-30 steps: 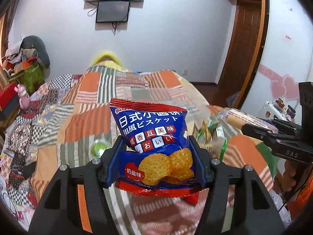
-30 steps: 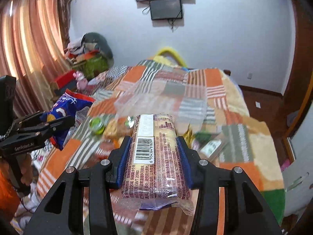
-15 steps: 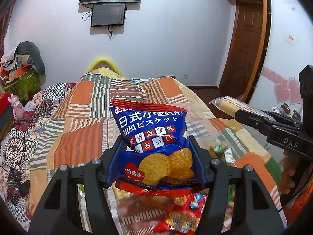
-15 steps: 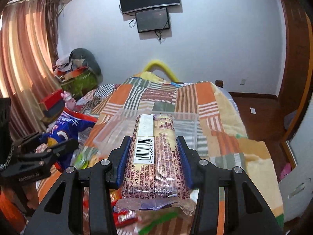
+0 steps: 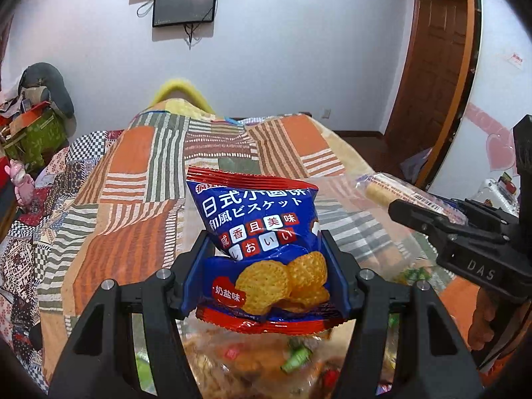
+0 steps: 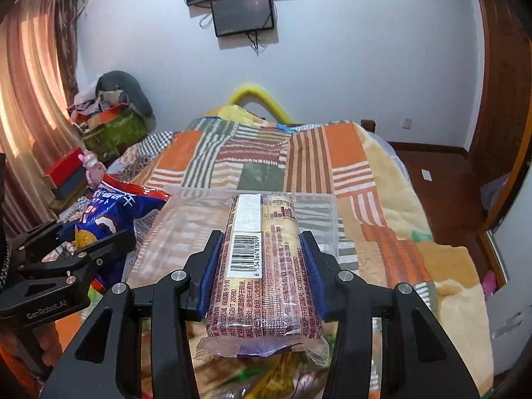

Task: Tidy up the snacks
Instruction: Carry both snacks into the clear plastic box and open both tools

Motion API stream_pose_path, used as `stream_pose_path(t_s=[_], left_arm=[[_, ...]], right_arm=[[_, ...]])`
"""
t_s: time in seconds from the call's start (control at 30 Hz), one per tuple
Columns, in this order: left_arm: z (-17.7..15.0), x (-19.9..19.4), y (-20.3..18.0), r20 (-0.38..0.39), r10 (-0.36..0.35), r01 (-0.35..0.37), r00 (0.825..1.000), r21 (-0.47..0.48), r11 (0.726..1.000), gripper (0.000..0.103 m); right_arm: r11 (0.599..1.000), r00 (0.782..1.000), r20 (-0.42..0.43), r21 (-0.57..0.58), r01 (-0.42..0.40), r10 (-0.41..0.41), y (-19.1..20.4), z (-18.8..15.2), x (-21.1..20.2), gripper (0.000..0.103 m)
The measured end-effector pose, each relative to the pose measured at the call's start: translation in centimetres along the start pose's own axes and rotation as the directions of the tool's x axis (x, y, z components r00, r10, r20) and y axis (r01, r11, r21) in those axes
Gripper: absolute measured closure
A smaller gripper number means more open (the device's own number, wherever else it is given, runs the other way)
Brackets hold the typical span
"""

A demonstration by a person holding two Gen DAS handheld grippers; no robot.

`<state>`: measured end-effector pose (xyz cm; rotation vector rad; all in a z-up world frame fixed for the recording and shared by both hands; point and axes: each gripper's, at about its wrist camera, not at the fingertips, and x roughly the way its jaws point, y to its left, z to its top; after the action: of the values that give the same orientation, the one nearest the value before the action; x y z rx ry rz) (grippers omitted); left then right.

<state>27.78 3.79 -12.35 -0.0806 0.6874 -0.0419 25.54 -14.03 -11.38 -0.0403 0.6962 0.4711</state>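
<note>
The left gripper [image 5: 266, 272] clamps the blue biscuit bag [image 5: 262, 242] at frame centre; the right gripper [image 6: 262, 272] pinches the clear wafer pack [image 6: 262, 272] centrally; both hover above the patchwork bedspread [image 6: 349, 166].

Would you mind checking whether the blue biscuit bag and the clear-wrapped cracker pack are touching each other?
Apart. The right wrist view shows the blue biscuit bag off left of the cracker pack, quilt visible between.
</note>
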Motion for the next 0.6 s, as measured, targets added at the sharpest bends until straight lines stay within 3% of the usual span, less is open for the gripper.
stream_pose_path(t_s=[0.37,0.6], left_arm=[[0.0,5.6,-0.2,-0.109,0.007,-0.006,0.994,0.008,1.0,0.04],[-0.3,5.9,0.6,-0.13,-0.018,0.011,0.991,-0.052,0.999,0.04]], right_arm=[[1.0,0.994,-0.113,-0.005,-0.003,0.003,-0.7,0.1,3.5,0.06],[1.0,0.989,-0.147,-0.024,-0.017,0.013,-0.6,0.2,3.7,0.059]])
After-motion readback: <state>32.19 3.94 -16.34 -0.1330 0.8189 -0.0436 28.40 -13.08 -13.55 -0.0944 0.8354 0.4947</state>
